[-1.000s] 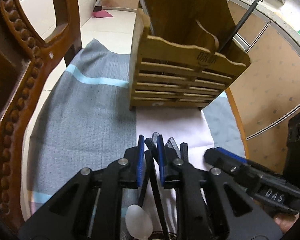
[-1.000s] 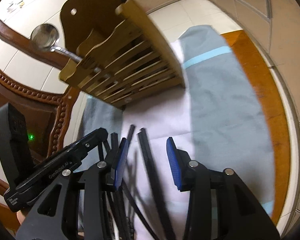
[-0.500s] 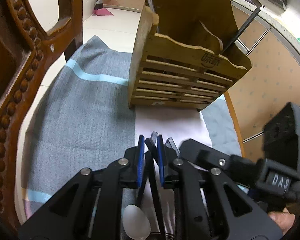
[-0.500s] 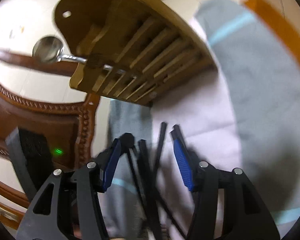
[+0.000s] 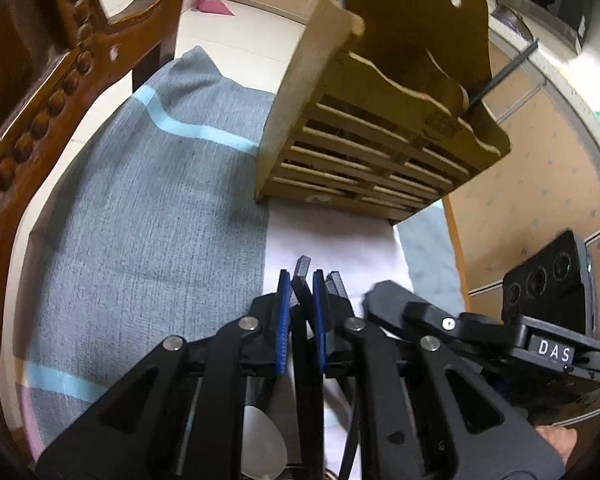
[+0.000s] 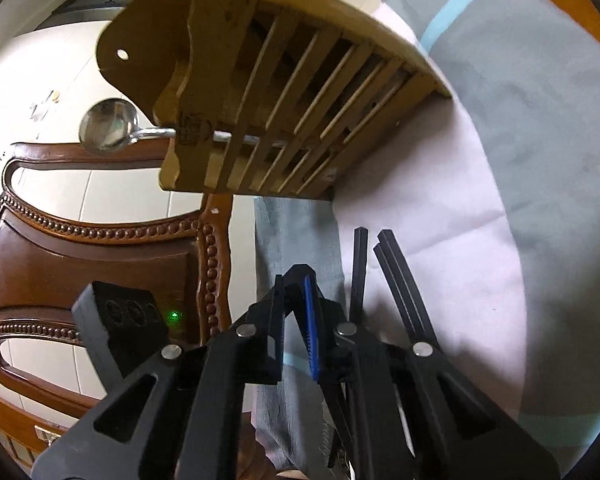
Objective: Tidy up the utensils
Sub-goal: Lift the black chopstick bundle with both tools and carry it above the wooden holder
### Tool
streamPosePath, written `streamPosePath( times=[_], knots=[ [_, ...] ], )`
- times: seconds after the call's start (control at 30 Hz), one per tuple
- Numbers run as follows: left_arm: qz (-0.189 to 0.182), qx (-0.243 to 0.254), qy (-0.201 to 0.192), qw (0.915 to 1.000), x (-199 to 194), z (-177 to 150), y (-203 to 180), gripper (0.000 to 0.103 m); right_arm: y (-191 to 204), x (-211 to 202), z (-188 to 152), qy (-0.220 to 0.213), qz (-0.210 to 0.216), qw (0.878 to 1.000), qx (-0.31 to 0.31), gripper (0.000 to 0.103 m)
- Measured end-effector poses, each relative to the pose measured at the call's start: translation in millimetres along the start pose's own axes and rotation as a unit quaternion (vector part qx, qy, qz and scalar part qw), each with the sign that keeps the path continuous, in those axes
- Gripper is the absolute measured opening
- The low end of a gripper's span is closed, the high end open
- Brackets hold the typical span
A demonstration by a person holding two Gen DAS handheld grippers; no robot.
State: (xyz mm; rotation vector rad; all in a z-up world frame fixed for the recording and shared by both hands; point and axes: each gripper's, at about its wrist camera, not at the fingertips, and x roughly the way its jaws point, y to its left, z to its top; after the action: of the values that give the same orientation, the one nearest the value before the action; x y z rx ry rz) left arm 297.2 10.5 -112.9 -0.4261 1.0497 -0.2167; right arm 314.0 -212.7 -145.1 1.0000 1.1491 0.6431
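Because the holder [image 5: 380, 128] stands at the upper centre of the left view with its slots open upward, I keep the left gripper [image 5: 301, 294] low in the frame, pads clenched on one black chopstick [image 5: 302, 266] with its blunt end pointing toward the holder, presumably ready for lifting in. Item two: more chopsticks [image 6: 400, 280] lie loose on the white napkin [image 6: 440, 208], centre right of the right view, awaiting their turn. Item three: the right gripper [image 6: 294, 282], lower centre there, tips drawn together; I can see nothing between them. Item four: a ladle [image 6: 108, 128] already stowed, its bowl jutting out at the left of the right view. Item five: a spoon [image 5: 262, 440] under my left fingers at the bottom edge. Item six: the grey cloth [image 5: 140, 208] beneath everything, probably to stop sliding.
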Motion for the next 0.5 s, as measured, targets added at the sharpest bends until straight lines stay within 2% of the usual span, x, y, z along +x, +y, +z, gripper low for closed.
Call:
streamPosePath(
  times=[0.13, 0.27, 0.5],
  knots=[
    [-0.015, -0.013, -0.009, 0.9998, -7.6, 1.4, 3.2, 0.010, 5.7, -16.6, 2.0, -0.016, 0.002, 1.000, -0.014, 0.010],
    [-0.035, -0.007, -0.039, 0.9986, -32.1, 4.6, -2.8, 0.009, 7.3, -32.4, 3.4, -0.027, 0.004, 0.999, -0.023, 0.010],
    [-0.036, 0.054, -0.104, 0.9924, -84.0, 5.6, -30.6, 0.009, 34.3, -52.6, -5.0, -0.049, -0.011, 0.995, -0.088, 0.008]
  ],
)
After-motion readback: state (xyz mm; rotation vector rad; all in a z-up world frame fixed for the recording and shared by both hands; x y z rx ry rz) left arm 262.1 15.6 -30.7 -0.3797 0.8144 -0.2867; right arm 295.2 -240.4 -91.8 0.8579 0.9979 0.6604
